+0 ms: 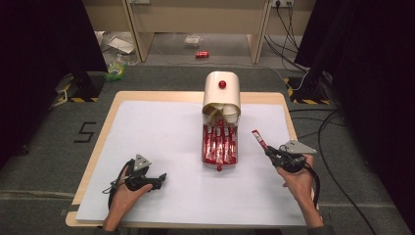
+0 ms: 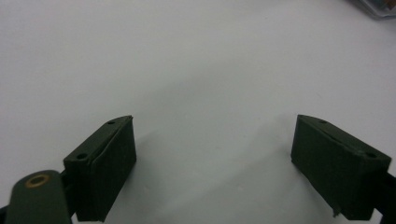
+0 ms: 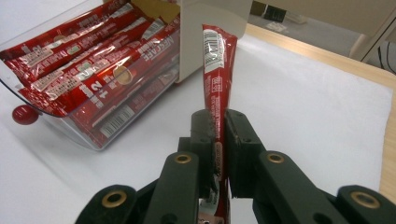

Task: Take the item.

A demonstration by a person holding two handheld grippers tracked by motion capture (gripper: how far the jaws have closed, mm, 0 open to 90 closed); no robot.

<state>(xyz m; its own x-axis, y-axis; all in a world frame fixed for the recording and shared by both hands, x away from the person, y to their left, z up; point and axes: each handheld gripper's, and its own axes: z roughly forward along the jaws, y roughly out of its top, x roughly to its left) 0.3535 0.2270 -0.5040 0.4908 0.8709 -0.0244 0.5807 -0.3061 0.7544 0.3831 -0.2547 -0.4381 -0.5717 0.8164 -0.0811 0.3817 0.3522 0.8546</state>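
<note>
**One sachet in the tongs, beside the tray — placement or removal not settled**

Right tongs [image 3: 219, 140] clamped tight on a single red coffee stick sachet [image 3: 218, 70], gripped near its lower end, sachet pointing up and away from the jaws. In the high view same sachet [image 1: 259, 138] held off the surface, just right of the clear drawer tray [image 1: 219, 147], apart from it, not touching.

Tray pulled out from the white dispenser box [image 1: 222, 88], already packed with a row of red sachets [image 3: 88, 65] lying side by side; red knob [image 3: 24, 114] at tray front.

Left tongs [image 2: 212, 163] wide open, nothing between the jaws, resting low over bare white sheet [image 2: 187, 56] at the near left of the surface, well apart from the tray.

Judged: most sachets stowed, one in transit. Left to do, probably: lay this sachet in with the rest, then slide tray shut. Direction of transfer not readable here.
</note>
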